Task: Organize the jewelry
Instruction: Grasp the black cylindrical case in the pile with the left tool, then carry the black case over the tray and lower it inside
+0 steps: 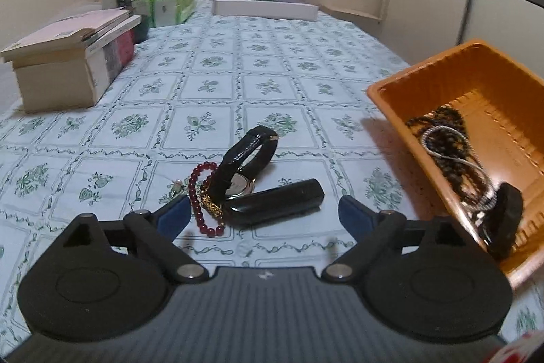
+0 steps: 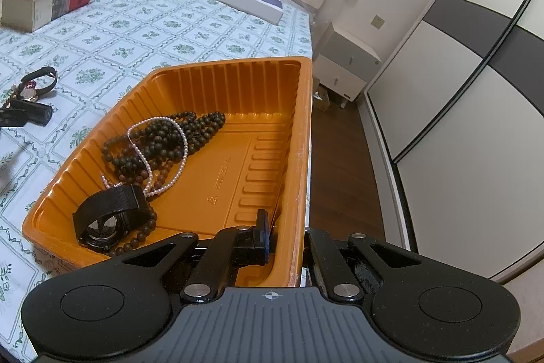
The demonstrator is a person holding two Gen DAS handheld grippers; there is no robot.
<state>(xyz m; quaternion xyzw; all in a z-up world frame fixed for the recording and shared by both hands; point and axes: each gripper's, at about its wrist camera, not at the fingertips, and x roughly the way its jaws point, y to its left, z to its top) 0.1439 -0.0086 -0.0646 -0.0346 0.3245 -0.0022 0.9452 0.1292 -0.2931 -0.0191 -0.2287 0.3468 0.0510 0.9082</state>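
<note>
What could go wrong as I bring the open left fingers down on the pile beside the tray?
The red bead bracelet, the black-strapped watch and the black case lie tangled together, so the left gripper may catch more than one piece or drag the bracelet. The orange tray, clamped at its wall by the right gripper, sits at the table edge and could tip or slide off.
</note>
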